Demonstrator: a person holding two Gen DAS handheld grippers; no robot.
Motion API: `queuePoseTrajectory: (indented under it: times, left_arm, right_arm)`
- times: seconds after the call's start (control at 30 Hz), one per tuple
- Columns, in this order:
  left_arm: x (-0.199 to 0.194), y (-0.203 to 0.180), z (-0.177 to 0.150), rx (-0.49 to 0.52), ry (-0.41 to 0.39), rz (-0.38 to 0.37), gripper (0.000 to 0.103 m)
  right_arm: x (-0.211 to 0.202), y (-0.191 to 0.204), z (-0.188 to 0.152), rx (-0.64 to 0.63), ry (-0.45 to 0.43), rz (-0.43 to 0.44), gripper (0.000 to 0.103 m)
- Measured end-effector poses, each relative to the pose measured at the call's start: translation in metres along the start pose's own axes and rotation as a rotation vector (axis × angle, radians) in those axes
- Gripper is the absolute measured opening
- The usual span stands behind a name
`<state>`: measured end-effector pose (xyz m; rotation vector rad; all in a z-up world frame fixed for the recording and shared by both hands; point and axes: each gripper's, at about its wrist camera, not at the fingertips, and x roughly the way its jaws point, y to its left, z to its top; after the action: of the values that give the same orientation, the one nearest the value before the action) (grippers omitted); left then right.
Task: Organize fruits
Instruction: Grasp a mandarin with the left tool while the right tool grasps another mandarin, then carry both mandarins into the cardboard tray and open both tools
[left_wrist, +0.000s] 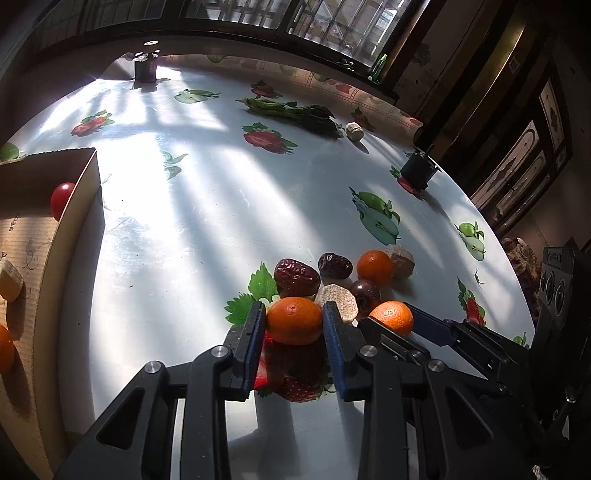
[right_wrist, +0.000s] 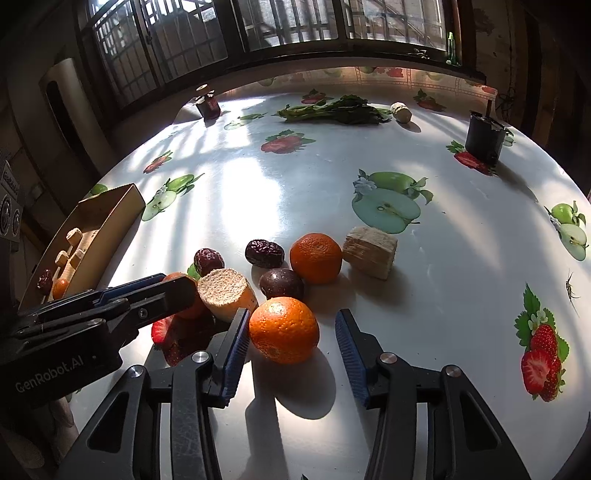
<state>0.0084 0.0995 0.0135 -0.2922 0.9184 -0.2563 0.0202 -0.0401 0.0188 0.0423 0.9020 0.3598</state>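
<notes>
Two grippers are set low at the near edge of the fruit cluster. The left gripper is seen with both blue pads pressed against the sides of a small orange, so it is clamped on that fruit. The right gripper is placed around a second orange, with the left pad touching the peel and a clear gap at the right pad; its fingers stand apart. Farther off, dried dates, a third orange and pale cut pieces are left on the table. A cardboard box with fruit inside is seen to the left. The pick-up step is judged to be in hand. Next, the right grip must be completed, and both oranges lifted and carried leftward to the box.
</notes>
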Motion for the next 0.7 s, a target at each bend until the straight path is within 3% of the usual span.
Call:
queuePoseTrajectory:
  times: [0.33,0.7]
  left_arm:
    - [0.004,0.0,-0.008,-0.004,0.004,-0.042,0.031]
    - [-0.027,0.0,-0.01,0.008,-0.045,0.041,0.031]
  right_arm:
    - [-0.005,0.008,-0.004,-0.04,-0.021,-0.021,0.039]
    - [-0.008,0.004,-0.004,-0.023,-0.036,-0.01,0.038]
